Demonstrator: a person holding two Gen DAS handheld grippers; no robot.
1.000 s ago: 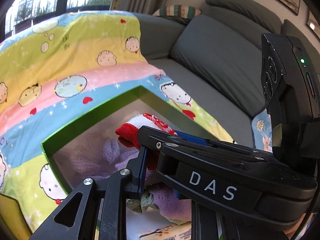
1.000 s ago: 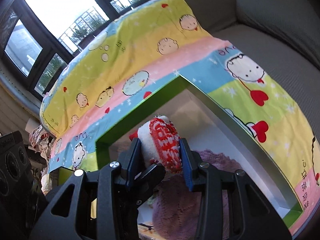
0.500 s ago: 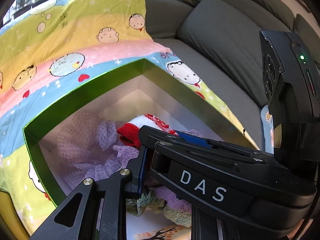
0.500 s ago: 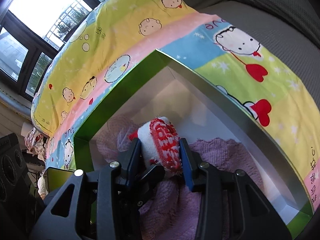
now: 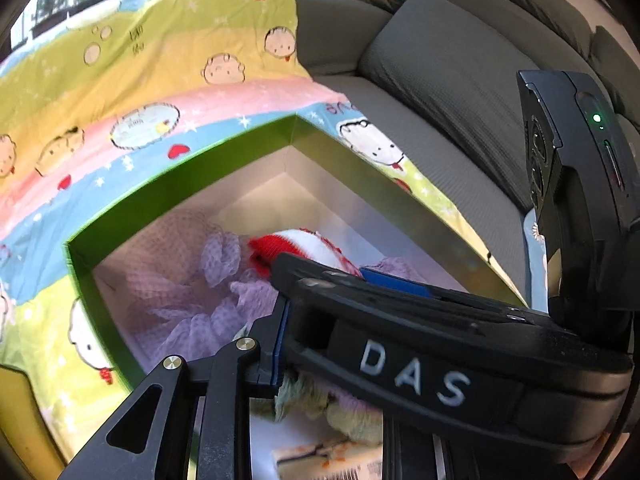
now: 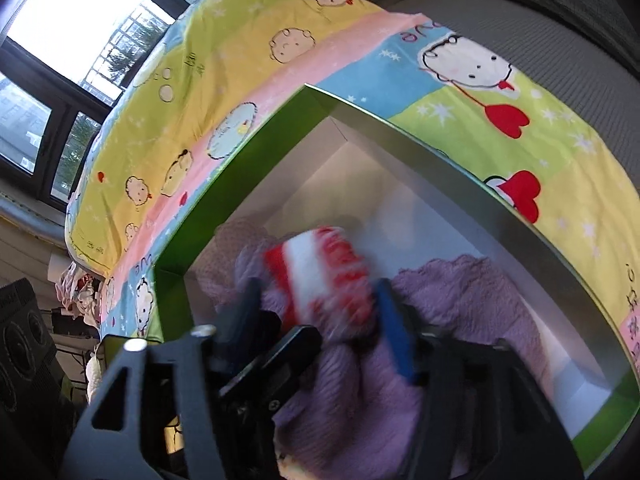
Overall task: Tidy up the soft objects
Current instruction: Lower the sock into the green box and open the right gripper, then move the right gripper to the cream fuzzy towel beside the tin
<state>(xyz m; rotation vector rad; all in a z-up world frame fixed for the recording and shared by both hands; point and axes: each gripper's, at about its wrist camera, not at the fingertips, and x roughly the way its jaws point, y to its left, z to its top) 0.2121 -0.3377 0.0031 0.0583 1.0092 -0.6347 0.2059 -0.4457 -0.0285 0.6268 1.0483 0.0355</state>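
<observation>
Grey fabric sofa (image 5: 448, 92) fills the background, w/ a cartoon-print bedsheet in yellow, pink and blue bands (image 6: 248, 80) spread over it. On the sheet sits an open green-rimmed cardboard box w/ white inside (image 6: 248, 184). Box holds a purple knitted cloth (image 6: 472, 300) at 4 o'clock and a lilac mesh piece (image 5: 192, 292) at 9 o'clock. Right gripper (image 6: 316, 312) jaws have just been opening; red-and-white knitted sock roll (image 6: 320, 276) lies between them over the purple cloth, blurred, pads off it at both sides. Left gripper (image 5: 280, 344) at 6 o'clock of its view, mostly hidden behind the right gripper's black body; jaws near together, nothing seen between them.
</observation>
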